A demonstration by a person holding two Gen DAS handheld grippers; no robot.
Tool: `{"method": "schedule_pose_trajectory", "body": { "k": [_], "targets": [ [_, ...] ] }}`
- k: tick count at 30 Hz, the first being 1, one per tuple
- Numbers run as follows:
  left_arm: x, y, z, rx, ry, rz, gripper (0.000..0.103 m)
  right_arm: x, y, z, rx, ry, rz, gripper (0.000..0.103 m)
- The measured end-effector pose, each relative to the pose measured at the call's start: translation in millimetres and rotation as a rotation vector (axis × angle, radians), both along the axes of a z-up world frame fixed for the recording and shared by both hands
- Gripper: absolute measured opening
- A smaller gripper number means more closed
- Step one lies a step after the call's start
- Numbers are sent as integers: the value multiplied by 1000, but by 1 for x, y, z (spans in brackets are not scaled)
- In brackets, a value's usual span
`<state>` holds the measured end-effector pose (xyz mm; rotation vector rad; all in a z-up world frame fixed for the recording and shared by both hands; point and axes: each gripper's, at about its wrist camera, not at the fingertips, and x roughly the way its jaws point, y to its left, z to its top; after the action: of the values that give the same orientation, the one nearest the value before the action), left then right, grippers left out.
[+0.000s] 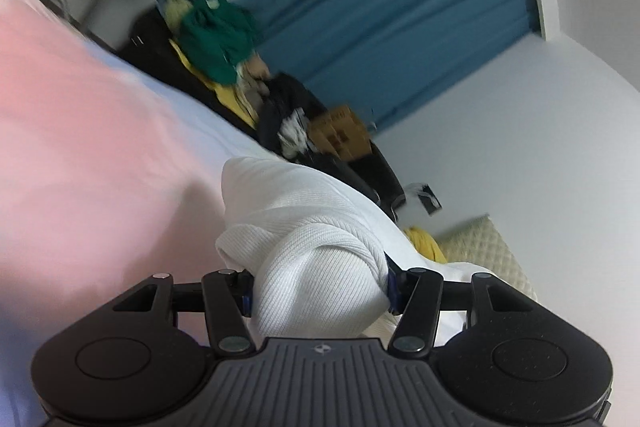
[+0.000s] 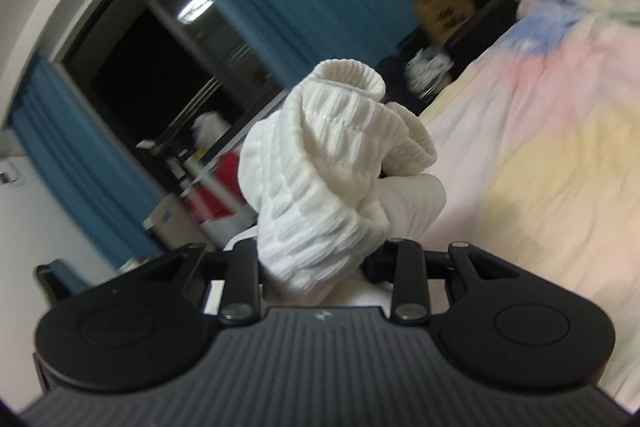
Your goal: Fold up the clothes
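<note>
White ribbed knit garment (image 1: 320,259), bunched into thick wads, is clamped at two places: the left gripper (image 1: 320,291) is closed on one wad, and the right gripper (image 2: 320,267) is closed on another, whose ribbed hem (image 2: 352,79) curls above its jaws. Both wads hang raised over the pastel pink, blue and yellow bedsheet (image 2: 540,167), not laid flat on it. No crease or fold line shows, so the folding appears hardly begun: spreading, smoothing and every fold seem to remain. Farther off, a heap of green, yellow and dark clothes (image 1: 216,39) waits on dark furniture, apparently unfolded. Behind it hang teal pleated curtains (image 1: 400,7).
</note>
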<state>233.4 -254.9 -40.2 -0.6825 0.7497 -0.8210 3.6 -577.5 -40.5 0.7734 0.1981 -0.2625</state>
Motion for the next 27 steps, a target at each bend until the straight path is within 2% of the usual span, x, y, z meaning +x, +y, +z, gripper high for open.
{"method": "schedule_pose_trajectory", "body": {
  "k": [4,7,9,13,17,21,24,27],
  "targets": [
    [23,-55,-40,31,38,-53,57,5,-38,-34,-2,34,-71,35],
    [30,-75,-70,80,45,-84,57,2,-55,-72,56,75,-97,35],
    [31,-77,-82,101,26,-95,57,1,-58,-96,109,90,-101,35],
    [34,-74,-102,161,8,-124,59,-12,-50,-123,148,93,-97,35],
    [29,-73,-130,279,8,-153,64,-24,-41,-158,182,171,-88,36],
    [12,-74,-130,348,-46,-180,69,-37,-40,-196,289,161,-109,41],
    [1,-70,-116,384,-53,-176,72,-45,-40,-196,335,147,-112,46],
    [-14,-65,-92,432,-84,-170,77,-55,-39,-181,366,195,-131,57]
  ]
}}
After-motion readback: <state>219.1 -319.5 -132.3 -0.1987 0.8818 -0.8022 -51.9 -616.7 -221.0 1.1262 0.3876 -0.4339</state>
